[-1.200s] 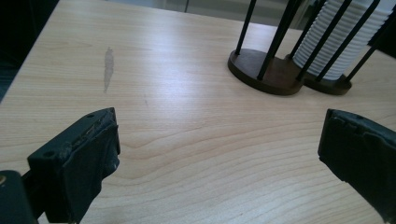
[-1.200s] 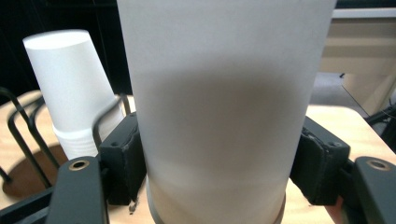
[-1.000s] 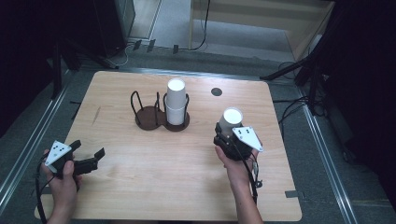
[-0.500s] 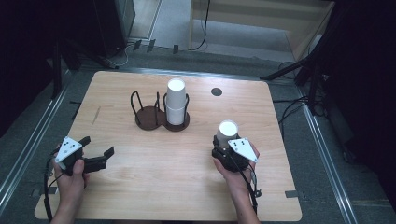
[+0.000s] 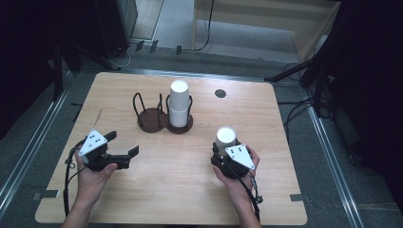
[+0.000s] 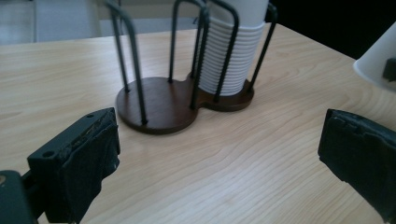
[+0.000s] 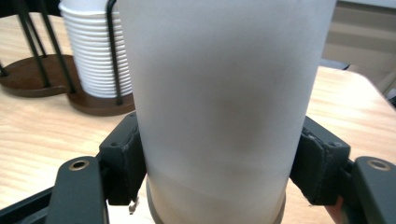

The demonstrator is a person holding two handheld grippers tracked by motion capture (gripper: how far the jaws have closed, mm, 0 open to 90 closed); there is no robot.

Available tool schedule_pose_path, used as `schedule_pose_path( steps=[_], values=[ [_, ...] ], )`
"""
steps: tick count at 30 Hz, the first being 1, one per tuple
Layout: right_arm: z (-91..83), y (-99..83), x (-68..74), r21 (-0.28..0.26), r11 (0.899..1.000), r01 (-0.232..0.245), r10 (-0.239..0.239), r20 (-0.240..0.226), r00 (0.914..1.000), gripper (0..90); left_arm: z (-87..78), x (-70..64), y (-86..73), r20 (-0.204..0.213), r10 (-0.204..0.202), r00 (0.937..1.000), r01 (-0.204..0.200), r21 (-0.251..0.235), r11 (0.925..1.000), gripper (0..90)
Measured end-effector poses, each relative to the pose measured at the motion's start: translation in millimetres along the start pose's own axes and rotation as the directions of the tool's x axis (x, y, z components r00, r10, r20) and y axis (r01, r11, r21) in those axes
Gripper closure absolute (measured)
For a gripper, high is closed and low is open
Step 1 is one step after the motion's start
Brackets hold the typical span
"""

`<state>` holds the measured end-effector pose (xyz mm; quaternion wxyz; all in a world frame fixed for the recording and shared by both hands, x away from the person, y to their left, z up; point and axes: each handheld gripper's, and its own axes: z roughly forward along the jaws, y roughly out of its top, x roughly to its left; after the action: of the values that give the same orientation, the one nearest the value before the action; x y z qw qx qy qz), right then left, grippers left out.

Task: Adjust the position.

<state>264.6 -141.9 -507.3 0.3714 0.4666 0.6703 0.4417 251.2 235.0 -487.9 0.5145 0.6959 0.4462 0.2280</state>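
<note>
Cup upside down, clamped between right tool jaws

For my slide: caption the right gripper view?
Right gripper clamps an upside-down white cup, cup stack behind.

A dark wooden double-ring holder stands on the table, a cup stack in its right ring.

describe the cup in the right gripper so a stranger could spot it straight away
On the wooden table, look in front of the dark two-ring cup holder, toward the near right. The single white cup sits upside down, clamped in the right gripper, apart from the stack in the holder.
</note>
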Motion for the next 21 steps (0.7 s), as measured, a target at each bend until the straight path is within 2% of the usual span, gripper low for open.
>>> schedule_pose_path(
  steps=[3, 7, 11, 15, 17, 19, 21],
  values=[
    [1.5, -4.3, 9.5, 0.008, 1.0, 0.017, -0.017, -0.016, 0.9997, 28.8, 6.2, -8.2, 7.7, 0.049, 0.009, 0.9987, -0.009, 0.013, 0.9999, 0.0],
    [3.5, -8.0, 21.0, 0.014, 0.998, 0.062, -0.062, -0.032, 0.9976, 28.8, 14.2, -21.0, 14.8, 0.114, 0.041, 0.9927, -0.046, 0.039, 0.9982, 0.0],
    [3.9, -9.9, 27.1, 0.02, 0.997, 0.079, -0.078, -0.038, 0.9962, 28.8, 18.4, -31.4, 19.5, 0.173, 0.016, 0.9849, -0.027, 0.057, 0.998, 0.0],
    [5.3, -13.3, 34.3, 0.026, 0.994, 0.106, -0.105, -0.044, 0.9935, 28.8, 23.0, -44.1, 19.4, 0.199, 0.025, 0.9796, -0.045, 0.099, 0.9941, 0.0],
    [5.6, -15.2, 39.1, 0.029, 0.992, 0.127, -0.125, -0.05, 0.9909, 28.8, 24.2, -49.0, 17.6, 0.209, 0.041, 0.977, -0.066, 0.114, 0.9912, 0.0],
    [5.3, -16.5, 43.5, 0.029, 0.989, 0.145, -0.143, -0.054, 0.9883, 28.8, 25.6, -52.1, 14.9, 0.211, 0.041, 0.9767, -0.068, 0.126, 0.9897, 0.0],
    [4.4, -17.5, 48.8, 0.026, 0.985, 0.169, -0.167, -0.06, 0.9841, 28.8, 26.6, -54.0, 12.7, 0.199, 0.036, 0.9794, -0.062, 0.126, 0.9901, 4.9]
  ],
)
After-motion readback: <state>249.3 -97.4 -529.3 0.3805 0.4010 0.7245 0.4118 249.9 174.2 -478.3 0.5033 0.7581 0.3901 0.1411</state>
